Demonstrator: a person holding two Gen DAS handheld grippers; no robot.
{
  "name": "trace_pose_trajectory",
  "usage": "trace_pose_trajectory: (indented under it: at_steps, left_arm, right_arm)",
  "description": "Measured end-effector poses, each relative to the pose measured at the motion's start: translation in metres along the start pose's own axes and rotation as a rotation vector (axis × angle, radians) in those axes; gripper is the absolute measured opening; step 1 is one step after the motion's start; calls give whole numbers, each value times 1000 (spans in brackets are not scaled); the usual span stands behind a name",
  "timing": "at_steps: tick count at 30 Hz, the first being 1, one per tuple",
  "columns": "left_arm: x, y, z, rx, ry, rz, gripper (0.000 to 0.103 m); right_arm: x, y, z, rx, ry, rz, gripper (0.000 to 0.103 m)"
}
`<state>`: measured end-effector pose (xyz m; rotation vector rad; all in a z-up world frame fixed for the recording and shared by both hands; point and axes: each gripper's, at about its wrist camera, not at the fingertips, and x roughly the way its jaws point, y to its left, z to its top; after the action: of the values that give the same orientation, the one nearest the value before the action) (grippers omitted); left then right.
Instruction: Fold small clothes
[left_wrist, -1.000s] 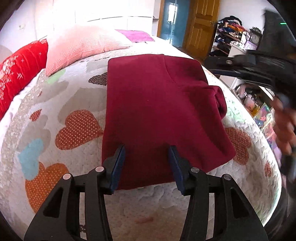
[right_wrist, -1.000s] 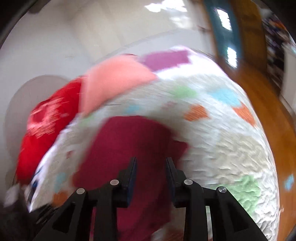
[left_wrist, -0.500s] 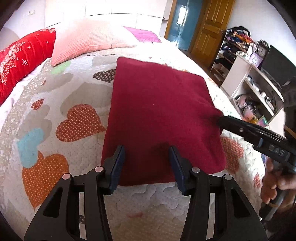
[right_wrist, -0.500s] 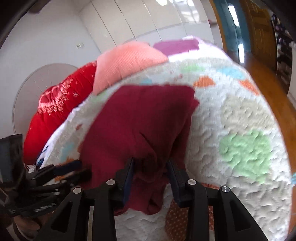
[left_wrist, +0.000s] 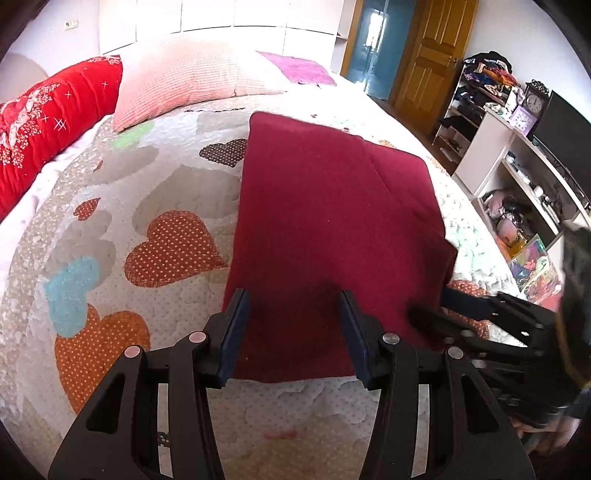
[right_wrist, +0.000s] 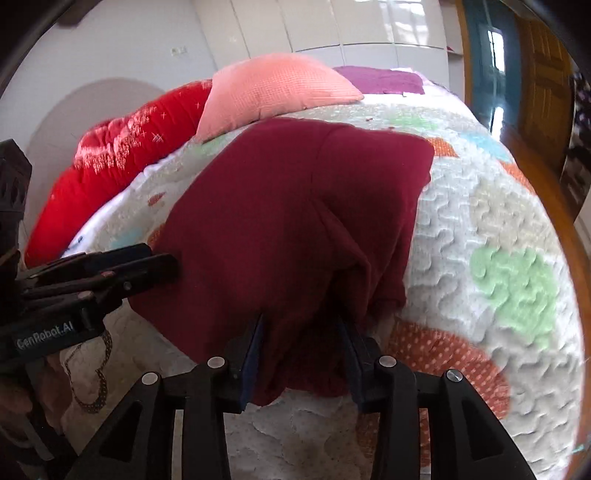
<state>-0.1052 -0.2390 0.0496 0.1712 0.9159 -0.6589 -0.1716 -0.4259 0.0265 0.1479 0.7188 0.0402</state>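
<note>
Straddling garment (left_wrist: 332, 221) hem (seemingly ungripped)

One maroon garment (left_wrist: 332, 229), three pillows (left_wrist: 192, 79) on one quilt (left_wrist: 110, 206), two grippers (left_wrist: 291, 332), two clocks (left_wrist: 533, 103).

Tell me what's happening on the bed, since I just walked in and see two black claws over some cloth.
A person with a handheld claw in each hand is folding a dark red knit garment on the heart-patterned quilt. The garment lies folded into a rough rectangle. The left claw sits open at its near edge. The right claw straddles the bunched near-right corner, its fingers apart around the cloth.
</note>
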Motion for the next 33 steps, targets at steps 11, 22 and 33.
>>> trace_pose_trajectory:
  at_steps: [11,22,33]
  left_arm:
    - [9,13,20,-32,-13,4,49]
    - [26,25,32,-80,5,-55,62]
    - [27,37,34,-133,12,-111,65]
  right_arm:
    - [-52,6,31,25,-187,-11,51]
    - [6,-26,39,122,-48,-72,70]
    - [3,-53,29,270,-60,15,77]
